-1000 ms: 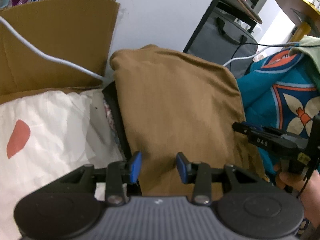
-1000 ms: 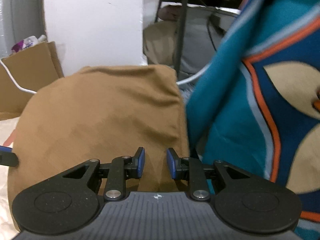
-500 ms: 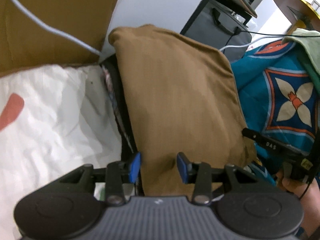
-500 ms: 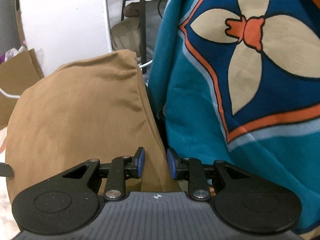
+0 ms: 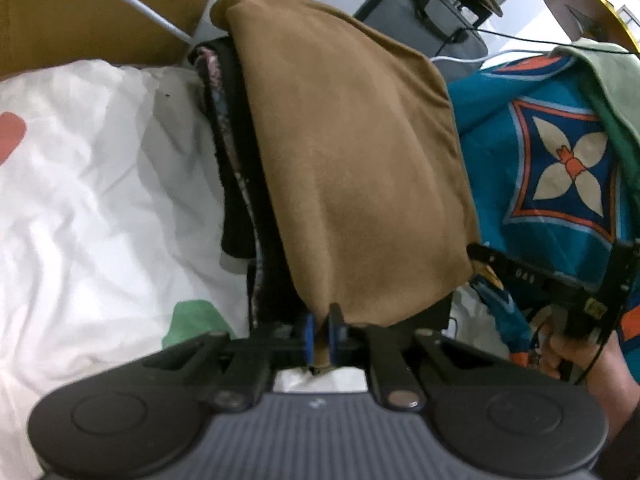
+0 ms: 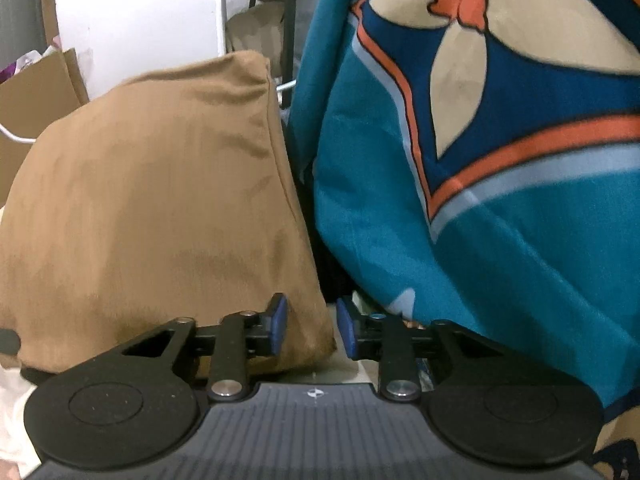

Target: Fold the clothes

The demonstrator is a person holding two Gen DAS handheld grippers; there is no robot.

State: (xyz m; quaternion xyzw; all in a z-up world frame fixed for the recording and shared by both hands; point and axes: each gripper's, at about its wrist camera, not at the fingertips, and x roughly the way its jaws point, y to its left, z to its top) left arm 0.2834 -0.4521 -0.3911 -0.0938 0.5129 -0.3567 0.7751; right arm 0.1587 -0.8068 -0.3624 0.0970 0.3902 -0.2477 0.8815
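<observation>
Folded tan-brown cotton garment (image 5: 352,168) lying atop a dark stack, long axis running away from both grippers. Left gripper (image 5: 319,334), jaws just closed, pinches its near left corner; right gripper (image 6: 311,326), jaws closing but still apart, straddles the near right corner, pads not yet pressing. Beneath: rumpled white bedsheet (image 5: 80,200); alongside, a teal patterned blanket (image 6: 500,220); cardboard box (image 5: 80,20) and wall behind.
</observation>
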